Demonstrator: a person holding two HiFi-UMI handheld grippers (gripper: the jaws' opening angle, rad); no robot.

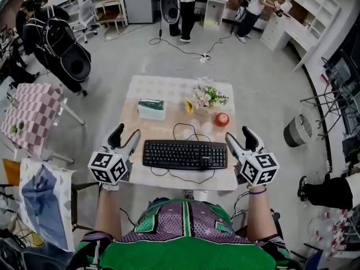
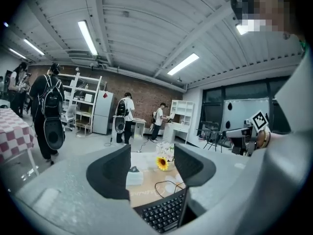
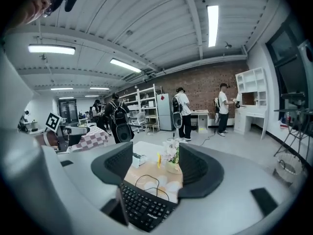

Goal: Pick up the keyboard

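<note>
pale table [image 1: 163, 89] bears black corded keyboard [image 1: 184, 154]; left hand-held gripper [image 1: 128, 131] and right hand-held gripper [image 1: 238, 133] gape empty.

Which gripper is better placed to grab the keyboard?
Right, marginally. The left gripper and right gripper both stand open at the ends of the keyboard, but the right one's inner jaw looks slightly closer to its end.

The left gripper [image 1: 126, 133] sits at about 8 o'clock in the head view, its jaws spread wide and pointing toward 1 o'clock. The right gripper [image 1: 238, 133] mirrors it at 4 o'clock, jaws equally wide and pointing toward 11 o'clock. Both tip slightly downward. The left forearm [image 1: 108, 212] and right forearm [image 1: 260, 214] are bare and reach forward, roughly parallel.
</note>
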